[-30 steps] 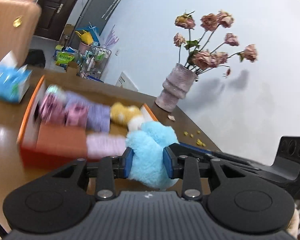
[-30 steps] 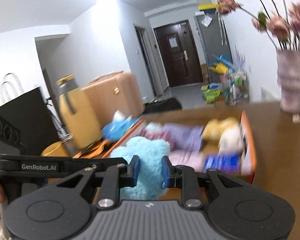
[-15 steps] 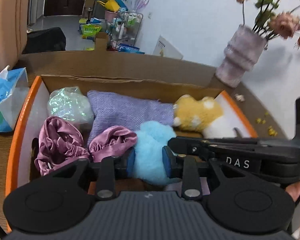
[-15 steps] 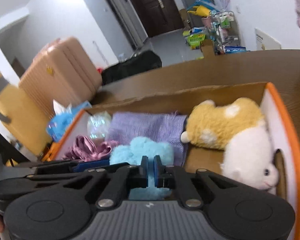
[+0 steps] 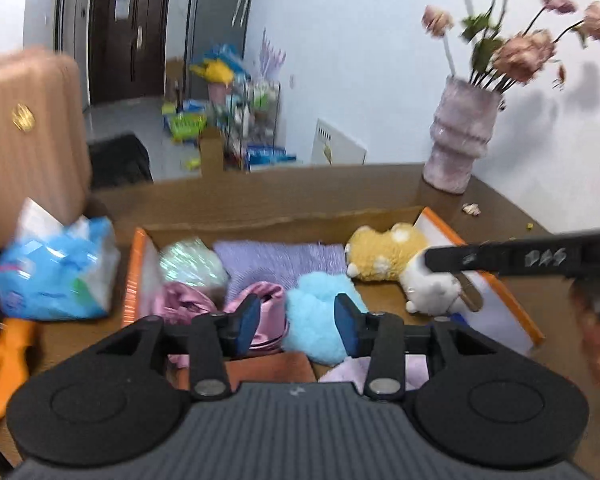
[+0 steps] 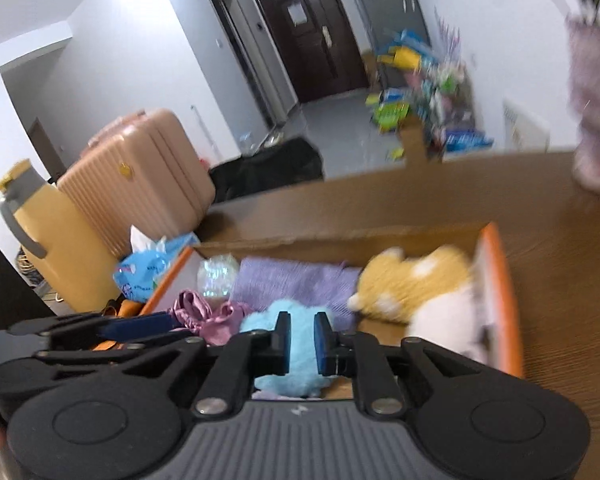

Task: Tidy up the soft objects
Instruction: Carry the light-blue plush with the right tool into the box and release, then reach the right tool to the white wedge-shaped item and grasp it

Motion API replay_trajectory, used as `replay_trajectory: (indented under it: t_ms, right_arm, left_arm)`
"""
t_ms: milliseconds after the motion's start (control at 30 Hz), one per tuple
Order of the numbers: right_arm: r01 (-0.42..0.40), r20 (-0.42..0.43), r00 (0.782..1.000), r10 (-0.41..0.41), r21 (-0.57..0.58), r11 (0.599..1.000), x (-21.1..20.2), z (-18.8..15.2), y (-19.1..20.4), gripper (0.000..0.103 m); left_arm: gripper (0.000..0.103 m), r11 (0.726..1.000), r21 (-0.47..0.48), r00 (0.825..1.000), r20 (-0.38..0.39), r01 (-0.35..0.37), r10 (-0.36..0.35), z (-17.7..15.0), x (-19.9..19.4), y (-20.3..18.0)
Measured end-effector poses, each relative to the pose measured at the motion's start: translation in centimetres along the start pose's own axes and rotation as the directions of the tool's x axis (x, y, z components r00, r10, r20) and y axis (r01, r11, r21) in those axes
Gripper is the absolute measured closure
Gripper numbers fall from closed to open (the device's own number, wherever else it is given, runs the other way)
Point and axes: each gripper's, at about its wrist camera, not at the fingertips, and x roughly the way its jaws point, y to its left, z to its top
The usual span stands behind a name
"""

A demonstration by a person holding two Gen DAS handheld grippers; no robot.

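Observation:
A fluffy blue plush (image 5: 314, 320) (image 6: 260, 322) lies in the orange-rimmed cardboard box (image 5: 512, 304) (image 6: 500, 280), beside pink satin cloth (image 5: 180, 304), a purple cloth (image 5: 276, 260), an iridescent ball (image 5: 188, 264) and a yellow plush (image 5: 380, 252) with a white one (image 5: 428, 288). My left gripper (image 5: 296, 322) hovers at the box's near edge. Its jaws are opening, with the blue plush seen loose between the pads. My right gripper (image 6: 303, 338) hangs above the box. Its jaws are opening by a narrow gap and grip nothing.
A pink vase (image 5: 460, 140) of dried flowers stands on the wooden table (image 5: 260, 200) at the back right. A blue tissue pack (image 5: 56, 272) lies left of the box. A tan suitcase (image 5: 24, 128) and a yellow thermos (image 6: 48, 232) stand further left.
Both grippers carried the blue plush over the box, let it go there and drew back. The left jaws have widened; the right jaws closed fully, then parted a little.

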Motion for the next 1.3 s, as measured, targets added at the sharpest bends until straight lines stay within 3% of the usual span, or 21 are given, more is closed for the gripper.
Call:
replay_trajectory:
  t_ms: [67,167,233,300,367,667,767,933,1000,1100,1200,1300]
  right_arm:
    - [0.035,0.036,0.999,-0.034,-0.038,0.999,-3.5,0.2,0.6,0.083]
    - [0.072,0.079,0.995,-0.063,-0.120,0.990,-8.7,-0.2,1.6,0.059]
    - [0.107,0.120,0.989,-0.086,-0.181,0.978,-12.0,-1.2,2.5,0.048]
    - [0.164,0.165,0.978,-0.129,-0.225,0.960,-14.8,-2.1,3.0,0.038]
    - [0.212,0.209,0.964,-0.162,-0.244,0.946,-16.8,-3.2,3.6,0.035]
    - [0.190,0.273,0.955,-0.117,-0.259,0.947,-22.2,-7.1,6.3,0.030]
    - [0.186,0.287,0.952,-0.109,-0.255,0.949,-22.7,-10.8,6.6,0.027]
    - [0.195,0.268,0.956,-0.124,-0.256,0.947,-21.9,-20.5,6.9,0.027]
    - [0.197,0.247,0.960,-0.133,-0.252,0.948,-21.6,-23.5,7.1,0.027]
    - [0.190,0.252,0.958,-0.137,-0.200,0.961,-21.6,-26.8,7.1,0.027]
    - [0.179,0.236,0.962,-0.135,-0.175,0.968,-20.8,-28.3,6.7,0.028]
    - [0.214,0.225,0.959,-0.174,-0.164,0.963,-19.4,-28.3,6.3,0.029]
  left_arm:
    - [0.060,0.999,0.020,0.998,0.051,-0.035,0.034,0.0,-3.2,0.0]
    - [0.045,0.993,0.036,0.981,0.165,-0.110,0.103,-0.8,-8.5,0.2]
    - [0.026,0.983,0.045,0.956,0.245,-0.175,0.159,-2.0,-12.0,0.2]
    - [0.015,0.971,0.037,0.929,0.303,-0.236,0.214,-2.9,-14.8,0.3]
    - [0.015,0.963,0.026,0.908,0.341,-0.267,0.242,-3.8,-17.2,0.2]
    - [0.007,0.967,0.005,0.891,0.391,-0.253,0.231,-6.2,-22.7,-1.5]
    - [0.007,0.973,-0.069,0.901,0.368,-0.220,0.230,-9.8,-23.6,-1.7]
    - [0.007,0.964,-0.116,0.907,0.328,-0.239,0.264,-17.8,-23.6,-4.2]
    - [0.007,0.963,-0.138,0.922,0.286,-0.230,0.261,-20.2,-23.3,-4.7]
    - [0.006,0.974,-0.099,0.947,0.232,-0.205,0.223,-22.1,-22.1,-5.6]
    - [0.006,0.972,-0.052,0.946,0.224,-0.228,0.234,-22.5,-20.8,-6.4]
    - [0.006,0.976,-0.072,0.953,0.212,-0.207,0.218,-21.7,-19.5,-6.2]
